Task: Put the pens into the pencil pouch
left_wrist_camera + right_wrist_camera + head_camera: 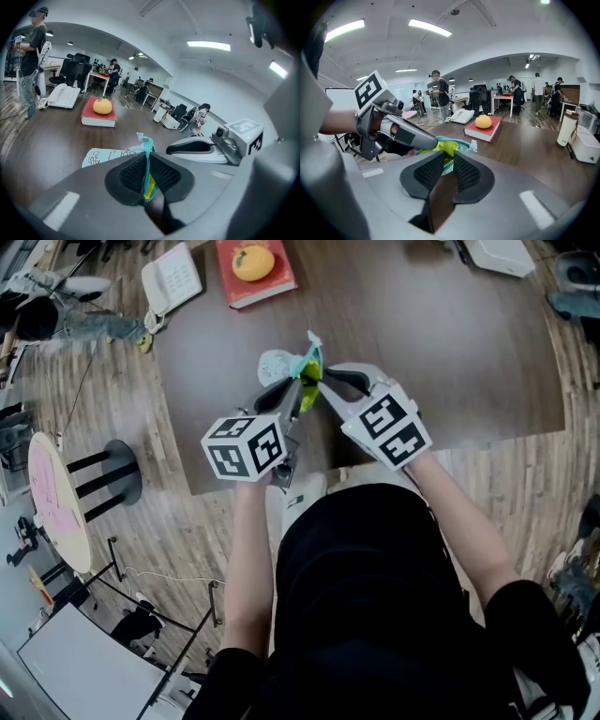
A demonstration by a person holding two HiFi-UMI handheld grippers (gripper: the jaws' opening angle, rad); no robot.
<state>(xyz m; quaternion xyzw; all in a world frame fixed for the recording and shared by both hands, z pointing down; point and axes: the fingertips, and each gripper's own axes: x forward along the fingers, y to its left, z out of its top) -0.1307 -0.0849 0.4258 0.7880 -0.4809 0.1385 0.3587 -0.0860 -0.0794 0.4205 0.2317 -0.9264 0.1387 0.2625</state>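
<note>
Both grippers hold a teal pencil pouch [310,365] with yellow lining up above the brown table [450,352]. My left gripper [297,393] is shut on the pouch's zipper edge [147,159], which runs upright between its pads. From the other side my right gripper [324,386] is shut on the opposite edge, where yellow lining [446,147] and teal zipper show between its jaws. The pouch's pale printed side [107,156] hangs to the left. In the right gripper view the left gripper [408,136] reaches the pouch from the left. No pen is in view.
A red book [272,282] with an orange [253,262] on it lies at the table's far side, a white phone [172,277] to its left. At the far right corner sits a white device [499,253]. People stand in the office behind.
</note>
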